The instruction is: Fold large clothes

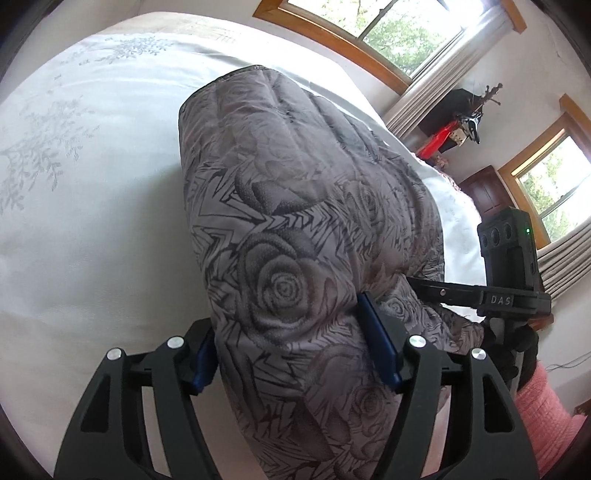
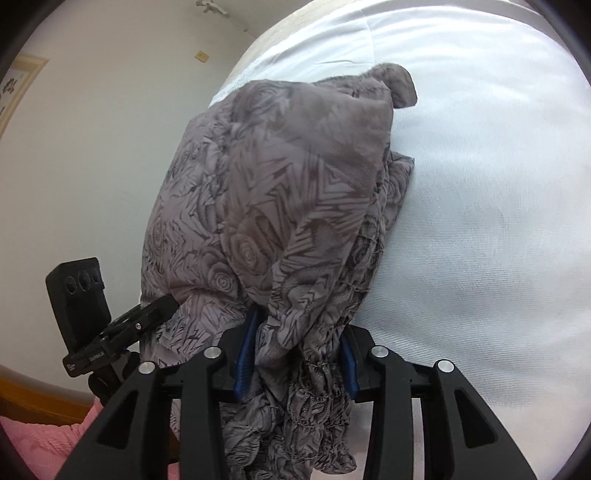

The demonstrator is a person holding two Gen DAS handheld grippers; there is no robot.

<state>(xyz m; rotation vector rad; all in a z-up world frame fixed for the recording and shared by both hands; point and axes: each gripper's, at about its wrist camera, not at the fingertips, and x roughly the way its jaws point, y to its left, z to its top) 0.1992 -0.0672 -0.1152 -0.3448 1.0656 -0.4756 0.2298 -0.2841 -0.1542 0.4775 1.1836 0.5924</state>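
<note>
White bedspread under windows: grey rose-print garment, thin, limp, light, slippery, draped across bed, gathered edge clamped in left gripper and right gripper; best held at hems.

The garment lies on the bed, stretching away from both grippers toward its far end. Its near end sits between the fingers of the left gripper — and, gathered, in the right gripper. The right gripper stands to the left gripper's right, beside the garment's edge; windows are beyond the bed.
</note>
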